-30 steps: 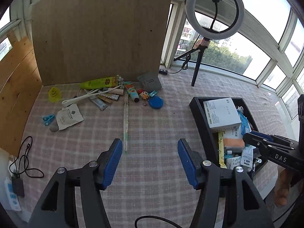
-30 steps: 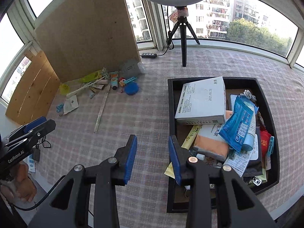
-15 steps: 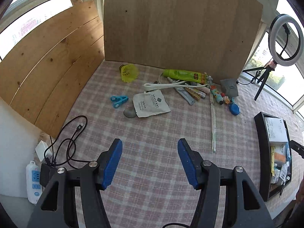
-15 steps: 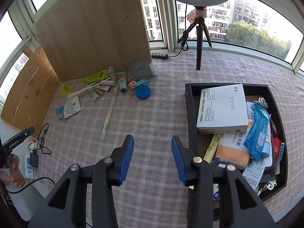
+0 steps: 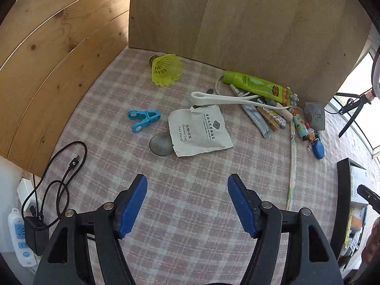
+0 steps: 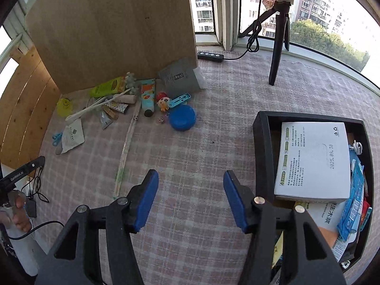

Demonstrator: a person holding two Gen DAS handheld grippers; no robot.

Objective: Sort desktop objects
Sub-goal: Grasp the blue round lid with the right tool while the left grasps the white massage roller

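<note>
Both grippers' jaws gape wide and empty; the green tube (image 5: pixel 255 84) lies lengthwise along the backboard (image 5: pixel 237 19).

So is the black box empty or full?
Full. The black box holds a white carton, blue packets and papers piled up.

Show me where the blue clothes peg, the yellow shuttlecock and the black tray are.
blue clothes peg (image 5: pixel 144 120), left wrist view, on the middle of its body.
yellow shuttlecock (image 5: pixel 166 70), left wrist view, on its skirt.
black tray (image 6: pixel 263 156), right wrist view, on its left wall.
</note>
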